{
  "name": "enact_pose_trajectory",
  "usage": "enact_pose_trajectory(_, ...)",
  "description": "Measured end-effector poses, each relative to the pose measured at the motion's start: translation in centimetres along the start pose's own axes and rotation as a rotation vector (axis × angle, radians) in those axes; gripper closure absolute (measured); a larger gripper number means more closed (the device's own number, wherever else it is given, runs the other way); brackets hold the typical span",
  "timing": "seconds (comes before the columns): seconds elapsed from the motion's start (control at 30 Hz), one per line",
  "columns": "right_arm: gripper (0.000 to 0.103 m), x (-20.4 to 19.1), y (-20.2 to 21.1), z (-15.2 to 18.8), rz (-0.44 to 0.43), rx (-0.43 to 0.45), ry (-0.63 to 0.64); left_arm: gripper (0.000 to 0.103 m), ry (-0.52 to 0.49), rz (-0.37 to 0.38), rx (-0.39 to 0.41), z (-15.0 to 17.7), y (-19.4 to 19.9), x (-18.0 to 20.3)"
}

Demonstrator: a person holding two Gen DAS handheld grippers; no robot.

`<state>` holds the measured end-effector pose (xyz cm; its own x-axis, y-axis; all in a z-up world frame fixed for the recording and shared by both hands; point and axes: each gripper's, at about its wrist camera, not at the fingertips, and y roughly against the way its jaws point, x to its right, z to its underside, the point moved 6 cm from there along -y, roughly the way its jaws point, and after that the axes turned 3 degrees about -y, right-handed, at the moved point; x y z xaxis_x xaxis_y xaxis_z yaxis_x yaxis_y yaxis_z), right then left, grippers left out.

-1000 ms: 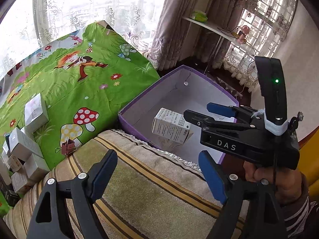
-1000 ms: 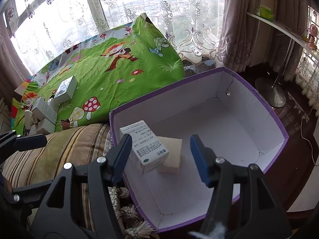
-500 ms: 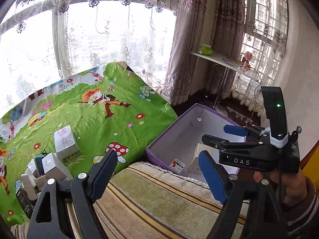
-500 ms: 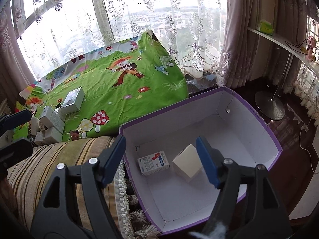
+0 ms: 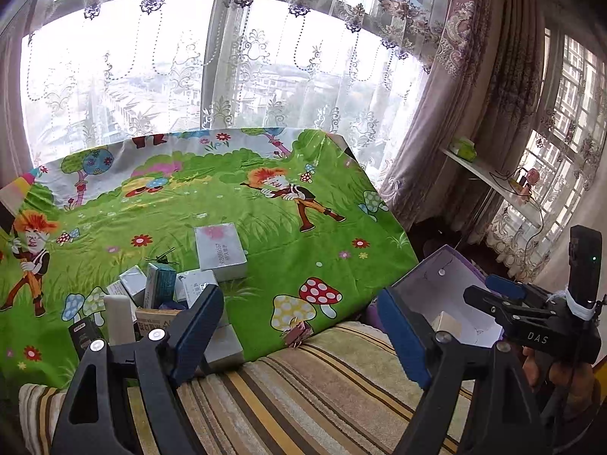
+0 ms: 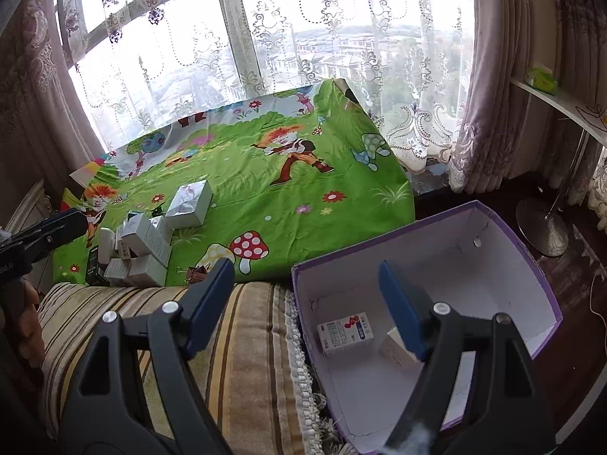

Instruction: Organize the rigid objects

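The right gripper (image 6: 303, 303) is seen released; its jaws have just been opening, with nothing between them. The left gripper (image 5: 299, 322) is likewise spread wide and empty. Two cartons (image 6: 346, 332) lie inside the purple box (image 6: 417, 220). More cartons (image 5: 220, 252) are piled on the green cloth (image 5: 303, 250), left of the box.
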<state>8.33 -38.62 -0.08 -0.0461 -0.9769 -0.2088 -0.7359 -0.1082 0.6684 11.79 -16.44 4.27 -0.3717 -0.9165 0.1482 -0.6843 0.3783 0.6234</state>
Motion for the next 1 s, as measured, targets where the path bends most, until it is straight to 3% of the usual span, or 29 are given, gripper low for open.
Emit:
enact_pose_trajectory(0.5, 0.022, -6.1, -2.5, 0.2, -0.073, -0.075, 0.123, 0.019, 0.24, -0.071, 0.024, 0.3, 2.7, -11.9)
enact_pose_trajectory(0.7, 0.022, -8.2, -3.5, 0.2, -0.097, -0.098, 0.162, 0.02, 0.309, -0.077, -0.017, 1.2, 2.3, -14.8)
enact_pose_trajectory(1.0, 0.022, -11.6, -5.3, 0.4, -0.144, -0.154, 0.214, 0.026, 0.398, -0.014, -0.136, 2.8, -1.3, -17.6)
